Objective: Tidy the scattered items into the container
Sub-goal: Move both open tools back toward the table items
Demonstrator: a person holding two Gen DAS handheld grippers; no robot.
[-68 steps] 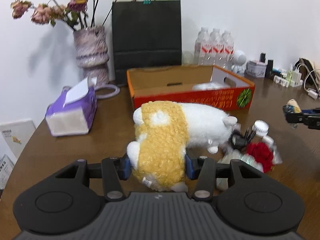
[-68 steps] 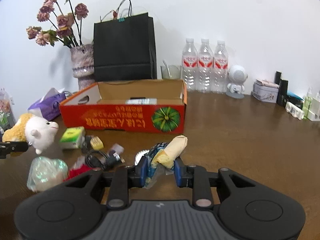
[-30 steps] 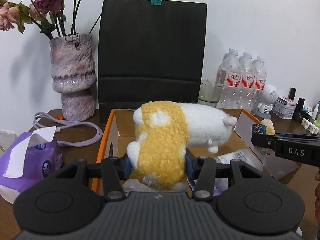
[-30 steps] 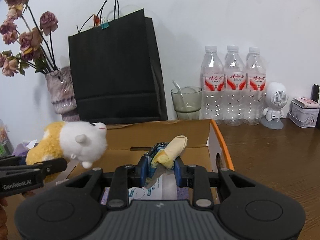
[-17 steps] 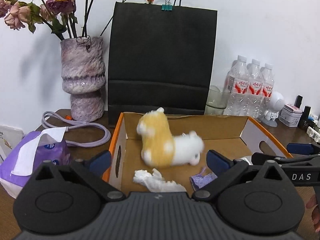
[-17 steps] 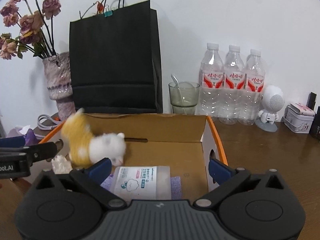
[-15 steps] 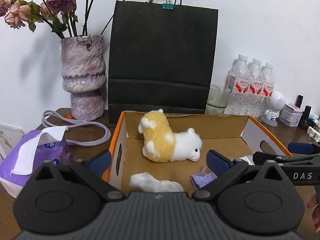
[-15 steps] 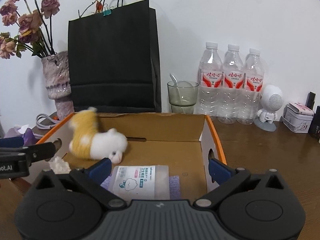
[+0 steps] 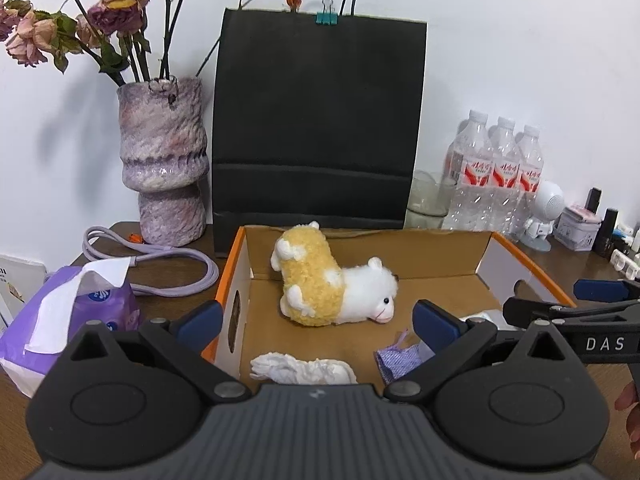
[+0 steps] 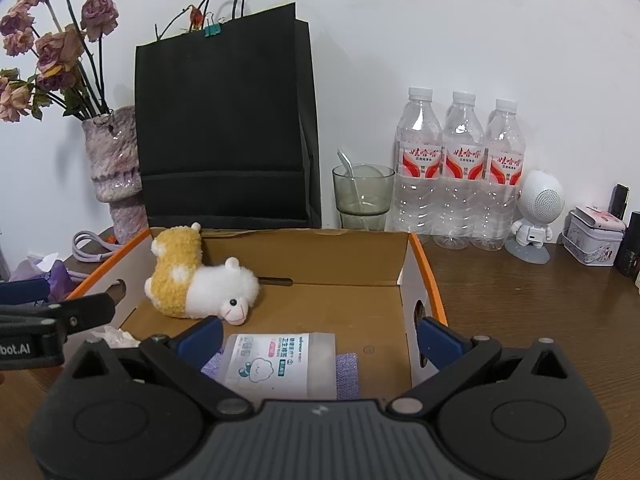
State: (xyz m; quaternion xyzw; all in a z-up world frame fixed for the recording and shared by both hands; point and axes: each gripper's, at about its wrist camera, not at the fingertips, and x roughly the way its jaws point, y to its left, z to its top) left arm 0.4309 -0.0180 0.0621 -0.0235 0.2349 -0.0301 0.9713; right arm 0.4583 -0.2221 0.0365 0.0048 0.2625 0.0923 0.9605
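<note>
The fluffy yellow-and-white plush sheep (image 9: 334,290) lay on its side inside the orange-rimmed cardboard box (image 9: 448,268) — light, soft and squashy, probably best pinched across its woolly middle — while the left gripper (image 9: 316,320) and right gripper (image 10: 318,336) both stood wide apart, empty.

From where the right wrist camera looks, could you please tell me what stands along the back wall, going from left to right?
Vase of dried flowers → black paper bag → glass with a spoon → three water bottles → small white robot figure → small tin.
</note>
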